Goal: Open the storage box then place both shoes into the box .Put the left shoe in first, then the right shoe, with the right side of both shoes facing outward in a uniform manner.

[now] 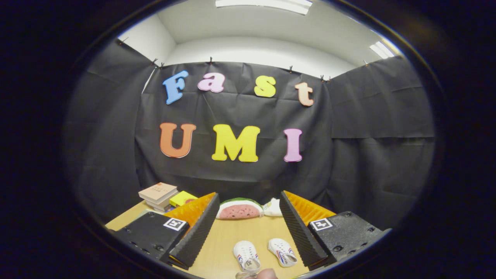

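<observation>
Gripper (248, 228) spread wide, ribbed black fingers (195, 236), two white canvas shoes (246, 256) between, wooden table (224, 240)

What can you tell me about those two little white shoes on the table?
The pair of white shoes looks like small canvas sneakers with red and blue stripes on their sides and white toe caps. They lie side by side on the wooden table, soles down, toes pointing away toward the watermelon-slice toy, slightly splayed apart. They sit low between the fingers of the open claw, which touches neither. Their heel ends are cut off from sight.
</observation>
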`<state>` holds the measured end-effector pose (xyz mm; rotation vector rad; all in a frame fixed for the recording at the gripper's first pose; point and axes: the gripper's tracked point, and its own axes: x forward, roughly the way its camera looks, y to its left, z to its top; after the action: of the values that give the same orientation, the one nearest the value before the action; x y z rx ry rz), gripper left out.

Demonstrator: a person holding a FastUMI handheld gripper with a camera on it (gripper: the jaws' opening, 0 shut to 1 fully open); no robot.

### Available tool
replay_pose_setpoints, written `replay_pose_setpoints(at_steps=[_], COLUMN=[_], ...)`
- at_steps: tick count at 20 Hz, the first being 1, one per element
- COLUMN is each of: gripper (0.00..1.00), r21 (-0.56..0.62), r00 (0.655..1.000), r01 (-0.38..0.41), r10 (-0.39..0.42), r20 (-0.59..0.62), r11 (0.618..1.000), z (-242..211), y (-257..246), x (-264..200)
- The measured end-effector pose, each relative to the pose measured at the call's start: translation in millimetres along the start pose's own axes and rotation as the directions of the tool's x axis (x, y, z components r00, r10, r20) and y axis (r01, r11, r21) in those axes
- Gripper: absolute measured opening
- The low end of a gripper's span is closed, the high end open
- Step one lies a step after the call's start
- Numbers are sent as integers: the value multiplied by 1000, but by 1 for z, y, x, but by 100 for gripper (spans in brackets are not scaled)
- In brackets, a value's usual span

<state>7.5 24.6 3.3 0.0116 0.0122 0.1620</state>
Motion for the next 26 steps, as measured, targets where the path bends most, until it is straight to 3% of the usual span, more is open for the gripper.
replay_pose_setpoints(at_steps=[7,13,16,21,24,26], gripper=[100,100,100,100,100,100], r21=[21,85,150,254,317,355], r00=[996,960,908,822,734,689], r01=[-84,-235,-338,-431,-497,-499], r10=[84,245,364,493,586,610], r20=[-41,-135,-209,-285,-344,-391], r11=[996,968,929,866,808,791], z=[-20,-75,-112,-151,-183,-206], y=[-6,11,37,87,134,151], x=[25,44,53,62,60,60])
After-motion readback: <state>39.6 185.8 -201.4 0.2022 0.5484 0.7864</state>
